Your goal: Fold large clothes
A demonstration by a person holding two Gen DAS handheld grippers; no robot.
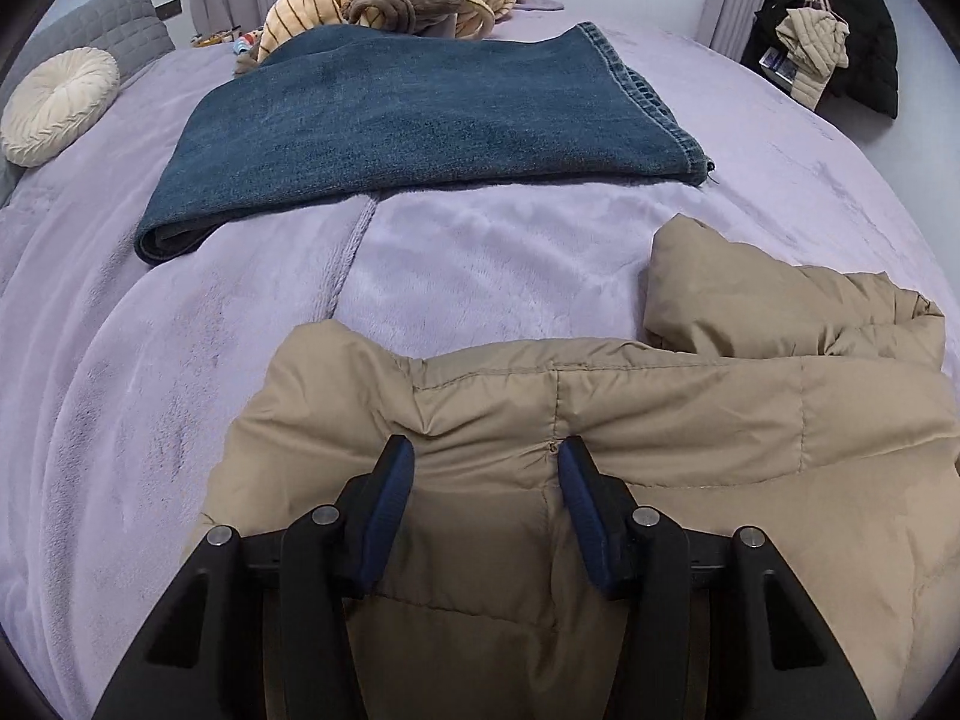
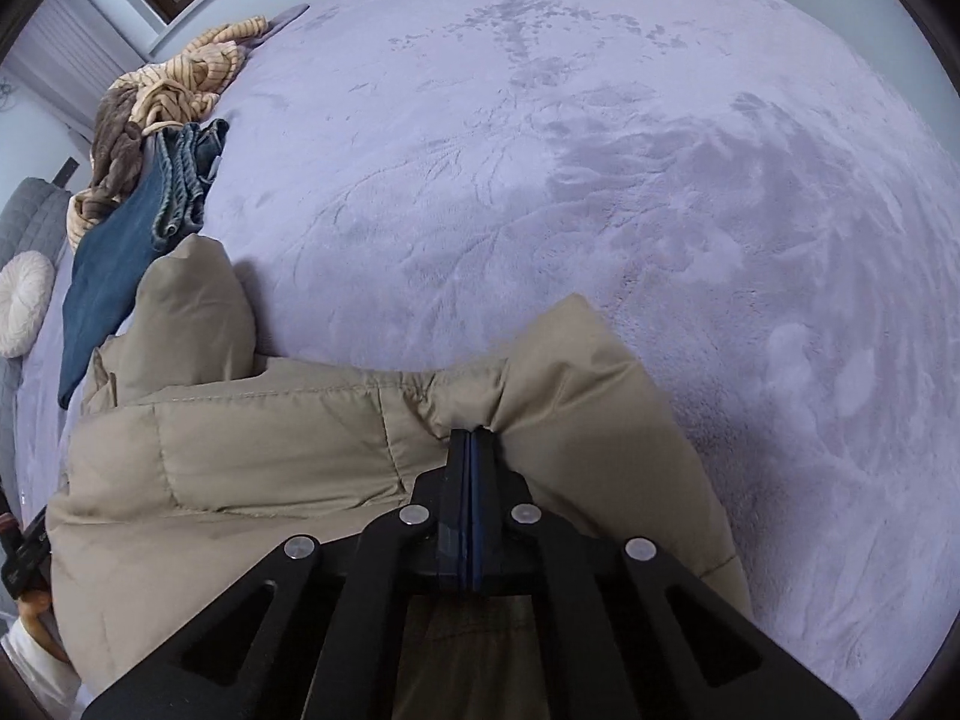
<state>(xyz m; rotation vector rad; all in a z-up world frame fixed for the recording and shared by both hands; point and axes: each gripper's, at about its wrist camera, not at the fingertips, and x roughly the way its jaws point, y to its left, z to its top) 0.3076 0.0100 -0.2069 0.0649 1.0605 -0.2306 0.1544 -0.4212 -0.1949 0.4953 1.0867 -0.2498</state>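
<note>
tan puffer jacket (image 1: 600,420), unlabelled, folded jeans (image 1: 408,120)

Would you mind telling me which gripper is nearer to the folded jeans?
Left. The left gripper faces the jeans across bare blanket; the right gripper sits further along the jacket, jeans off to its side.

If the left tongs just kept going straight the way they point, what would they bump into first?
Most likely the puffy tan quilted jacket: the left tongs stand open right over its fabric, pointing steeply down. The lilac plush bedspread lies beyond it.
</note>
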